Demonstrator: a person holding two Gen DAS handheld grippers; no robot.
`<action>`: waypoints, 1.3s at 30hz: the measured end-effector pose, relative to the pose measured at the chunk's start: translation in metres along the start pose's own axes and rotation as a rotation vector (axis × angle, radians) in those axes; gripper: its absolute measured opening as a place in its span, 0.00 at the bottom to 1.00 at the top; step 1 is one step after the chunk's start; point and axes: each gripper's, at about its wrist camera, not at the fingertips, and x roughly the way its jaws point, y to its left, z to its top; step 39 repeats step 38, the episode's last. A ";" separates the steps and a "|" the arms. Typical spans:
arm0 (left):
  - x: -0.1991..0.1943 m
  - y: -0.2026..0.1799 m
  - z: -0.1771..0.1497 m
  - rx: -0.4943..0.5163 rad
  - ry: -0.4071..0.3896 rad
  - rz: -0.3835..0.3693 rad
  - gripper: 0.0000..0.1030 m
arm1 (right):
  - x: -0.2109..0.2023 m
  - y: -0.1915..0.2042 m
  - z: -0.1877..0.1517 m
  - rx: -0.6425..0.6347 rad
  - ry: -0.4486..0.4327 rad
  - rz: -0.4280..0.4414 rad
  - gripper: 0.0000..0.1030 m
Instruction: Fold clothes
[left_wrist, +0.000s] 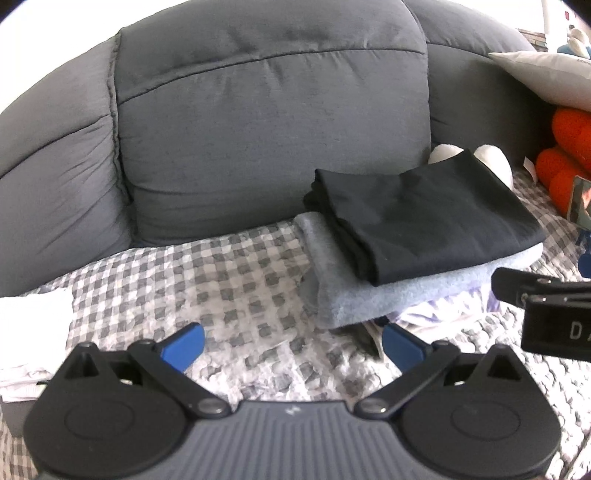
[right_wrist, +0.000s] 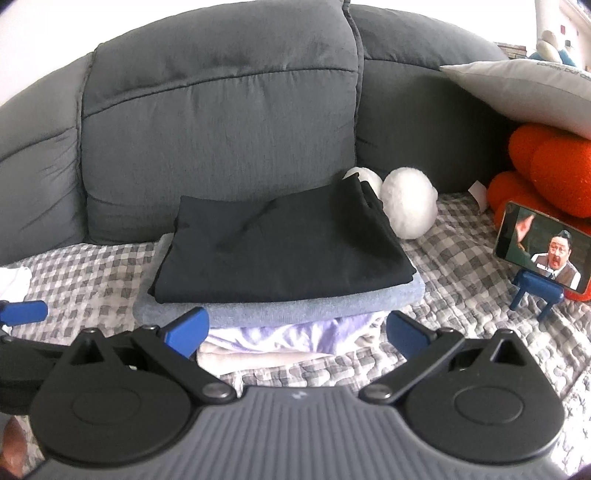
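left wrist view: my left tool (left_wrist: 291, 341) hangs wide open, gripping nothing, over the checkered cover (left_wrist: 236, 295) on the sofa (left_wrist: 273, 122). the folded black garment (left_wrist: 424, 218) lies on top of a folded grey garment (left_wrist: 373, 295), far right of the tool, and the right tool's body (left_wrist: 554, 314) pokes in at the right edge.

right wrist view: my right tool (right_wrist: 297, 330) is spread open and empty too, just near of the stack. black on grey (right_wrist: 295, 306), lilac cloth (right_wrist: 295, 332) underneath. a phone (right_wrist: 543, 251) on a blue stand sits well right.
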 end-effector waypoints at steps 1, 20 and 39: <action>0.000 0.000 0.000 0.001 -0.001 0.002 0.99 | 0.000 0.000 0.000 -0.002 0.001 0.001 1.00; -0.005 -0.008 -0.002 -0.007 -0.002 0.007 0.99 | 0.000 -0.001 0.002 0.006 0.000 0.005 1.00; 0.000 -0.004 -0.003 -0.047 0.022 -0.017 0.99 | 0.006 0.003 0.001 -0.018 0.012 -0.012 1.00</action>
